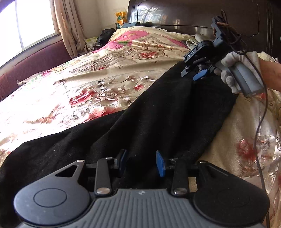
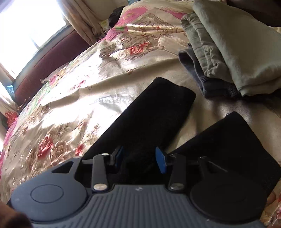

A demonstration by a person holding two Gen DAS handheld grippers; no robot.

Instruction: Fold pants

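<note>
Black pants [image 1: 149,114] lie stretched across a floral bedspread [image 1: 84,77]. My left gripper [image 1: 141,160] is at their near end, and black cloth fills the gap between its blue pads. Creases in the cloth run toward it. At the far end a gloved hand [image 1: 228,70] holds my right gripper [image 1: 189,76] over the legs. In the right wrist view the two leg ends spread apart on the bed. The left leg [image 2: 158,108] passes between the pads of the right gripper [image 2: 140,159], bunched there. The right leg [image 2: 228,143] lies free beside it.
Folded olive and grey clothes [image 2: 228,43] are stacked just past the leg ends. A dark wooden headboard [image 1: 175,14] stands behind the bed. A maroon padded ledge [image 1: 35,61] runs under the window on the left. A cable [image 1: 261,105] hangs from the right gripper.
</note>
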